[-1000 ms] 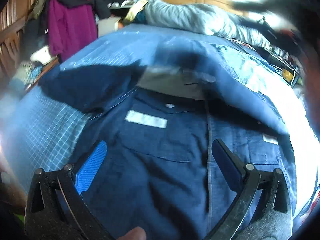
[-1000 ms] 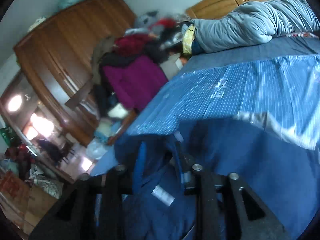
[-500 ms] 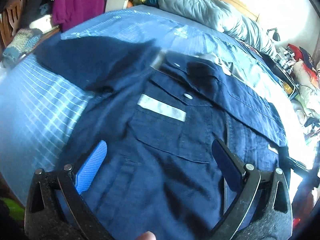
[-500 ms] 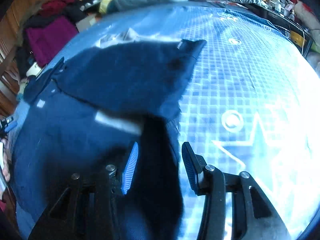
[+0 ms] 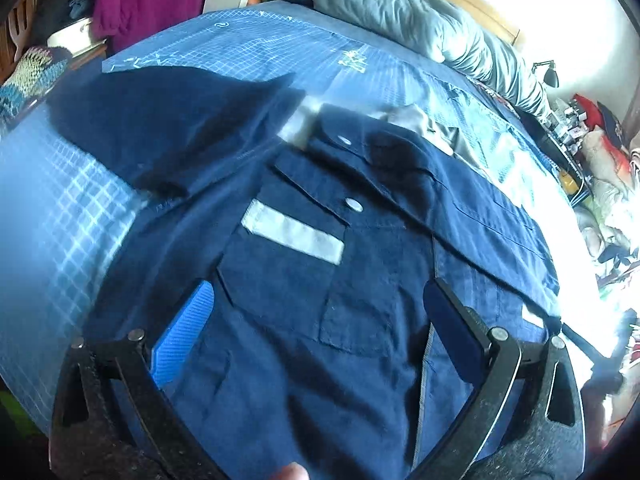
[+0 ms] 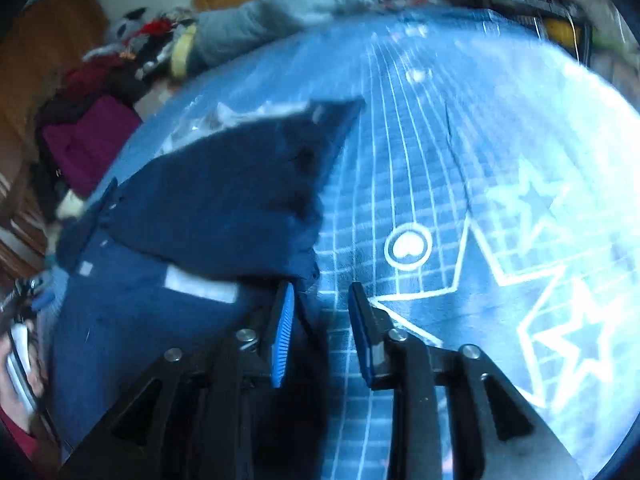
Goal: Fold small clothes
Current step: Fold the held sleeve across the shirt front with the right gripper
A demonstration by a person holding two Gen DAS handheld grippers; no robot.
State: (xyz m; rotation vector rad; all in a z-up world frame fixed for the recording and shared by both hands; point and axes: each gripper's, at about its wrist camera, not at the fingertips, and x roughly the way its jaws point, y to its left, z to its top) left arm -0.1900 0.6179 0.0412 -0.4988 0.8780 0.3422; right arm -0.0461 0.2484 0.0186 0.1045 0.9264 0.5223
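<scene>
Left wrist view first: my left gripper (image 5: 318,332) hangs with its jaws spread wide over the navy shirt (image 5: 304,280), nothing pinched between them. Across the frame from the left I see one sleeve (image 5: 168,128) thrown out toward the upper left on the blue gridded mat (image 5: 52,216), then the pale strip (image 5: 292,236) above the chest pocket at centre, then the folded-over front panel running to the right edge. Grey bedding (image 5: 420,28) lies along the top. In the right wrist view, the shirt fills the left half and the mat's white stars (image 6: 532,264) the right. My right gripper (image 6: 320,336) sits at bottom centre, jaws closing around a dark fold of shirt edge; whether the pads press it yet, I cannot tell.
</scene>
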